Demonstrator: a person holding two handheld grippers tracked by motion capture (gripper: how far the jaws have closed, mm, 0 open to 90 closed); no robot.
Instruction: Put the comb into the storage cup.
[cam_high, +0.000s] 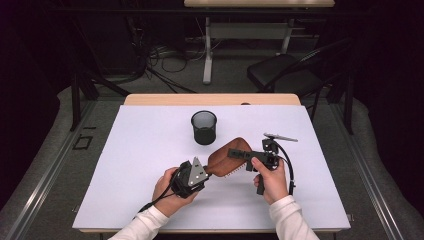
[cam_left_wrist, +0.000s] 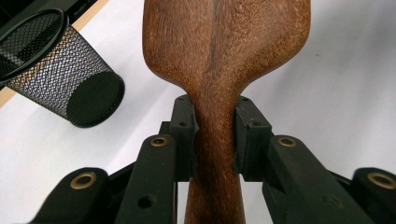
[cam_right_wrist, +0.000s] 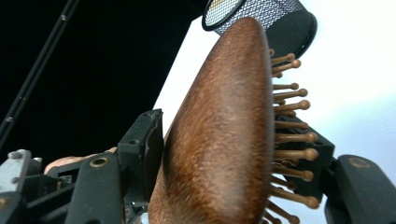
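Hanging above the white table cover (cam_high: 150, 165), a wooden paddle hairbrush (cam_high: 229, 156) is being held between both grippers, toward the near middle of the table. Its brown back is facing up and toward the camera in the high view; its wooden pins (cam_right_wrist: 292, 123) are pointing off to one side in the right gripper view.

Left gripper (cam_left_wrist: 215, 137) is pinching the brush's narrow handle, one black pad pressing on each side just below where the handle is widening into the head. The left hand (cam_high: 170, 192) is wrapping round the gripper body, grey three-cornered plate on top.

Right gripper (cam_right_wrist: 233, 154) is standing across the brush head: one jaw is lying against the smooth back, the other is sitting among the pins on the bristle side. Whether that far pad is pressing home is hard to tell behind the pins. The right hand (cam_high: 272, 180) is gripping its handle, cable looping beside it.

Black mesh pen cup (cam_high: 204, 127) is standing upright just beyond the brush, apart from it. Beyond the table a dark chair (cam_high: 285, 72) is standing on the floor.
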